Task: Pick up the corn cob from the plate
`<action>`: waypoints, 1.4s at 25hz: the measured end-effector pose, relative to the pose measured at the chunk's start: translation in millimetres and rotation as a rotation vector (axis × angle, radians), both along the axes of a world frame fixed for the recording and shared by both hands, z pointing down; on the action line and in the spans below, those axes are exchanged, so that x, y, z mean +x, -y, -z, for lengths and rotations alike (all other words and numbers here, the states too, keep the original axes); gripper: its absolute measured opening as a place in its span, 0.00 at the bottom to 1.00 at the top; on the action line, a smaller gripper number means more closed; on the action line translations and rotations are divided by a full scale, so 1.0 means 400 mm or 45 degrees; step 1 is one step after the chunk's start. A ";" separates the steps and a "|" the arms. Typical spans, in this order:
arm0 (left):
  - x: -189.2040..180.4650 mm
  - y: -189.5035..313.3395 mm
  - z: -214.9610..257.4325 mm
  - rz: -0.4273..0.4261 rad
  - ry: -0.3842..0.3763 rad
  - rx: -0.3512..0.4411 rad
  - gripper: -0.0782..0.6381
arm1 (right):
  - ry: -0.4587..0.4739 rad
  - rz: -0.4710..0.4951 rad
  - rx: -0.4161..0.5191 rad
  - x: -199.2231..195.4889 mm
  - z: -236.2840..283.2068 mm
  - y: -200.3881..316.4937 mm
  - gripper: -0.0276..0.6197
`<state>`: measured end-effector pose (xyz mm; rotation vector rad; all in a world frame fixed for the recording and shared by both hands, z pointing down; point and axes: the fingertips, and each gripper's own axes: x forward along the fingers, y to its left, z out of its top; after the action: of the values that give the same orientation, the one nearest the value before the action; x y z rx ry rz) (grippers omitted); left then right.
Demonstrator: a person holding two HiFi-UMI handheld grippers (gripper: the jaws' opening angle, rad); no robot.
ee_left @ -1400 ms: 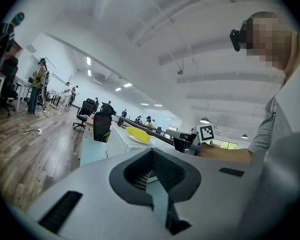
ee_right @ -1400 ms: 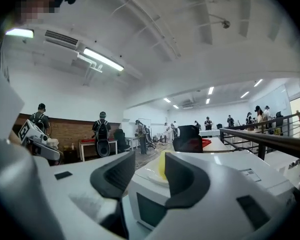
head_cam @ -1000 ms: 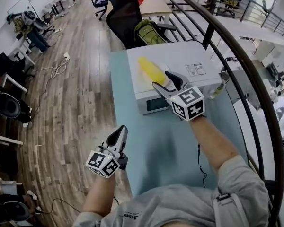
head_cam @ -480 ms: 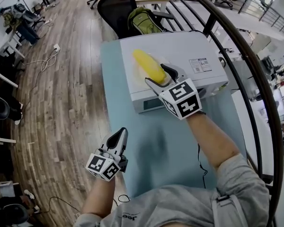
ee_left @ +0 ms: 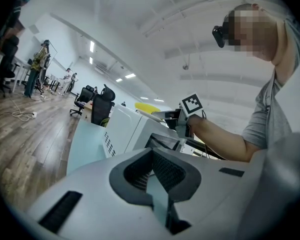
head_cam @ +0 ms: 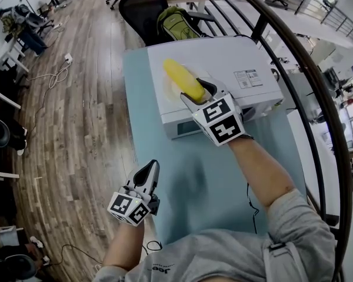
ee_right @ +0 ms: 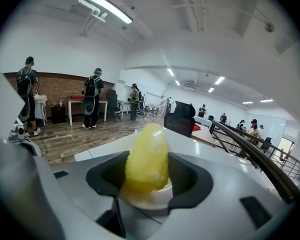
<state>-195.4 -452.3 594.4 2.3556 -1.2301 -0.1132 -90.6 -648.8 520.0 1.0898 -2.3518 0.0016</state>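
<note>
A yellow corn cob (head_cam: 184, 80) lies on a small white plate (head_cam: 168, 89) on top of a white microwave-like box (head_cam: 235, 57). My right gripper (head_cam: 196, 94) is at the cob's near end, one jaw on each side of it. In the right gripper view the corn cob (ee_right: 147, 156) fills the gap above the plate (ee_right: 157, 196); the jaws are closing, with a sliver of room still showing at the right pad. My left gripper (head_cam: 148, 169) hangs low by the teal table's left edge, fingertips together and nothing between them.
The box stands at the far end of a teal table (head_cam: 165, 157). Behind it are a black office chair (head_cam: 142, 4) and a green backpack (head_cam: 177, 25). A dark curved railing (head_cam: 297, 75) runs along the right. Wooden floor lies to the left.
My right gripper has slid forward and down onto the cob's near end, so the jaws now flank it. The left gripper has sunk a little beside the table.
</note>
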 end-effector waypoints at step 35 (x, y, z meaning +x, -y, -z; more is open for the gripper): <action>-0.187 -0.356 0.360 0.160 0.058 0.252 0.13 | 0.175 0.103 0.394 0.055 0.497 -0.336 0.42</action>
<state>-270.4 -309.8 450.4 2.4580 -1.4485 -0.2335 -68.6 -514.6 321.3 1.1675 -2.5785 -0.3374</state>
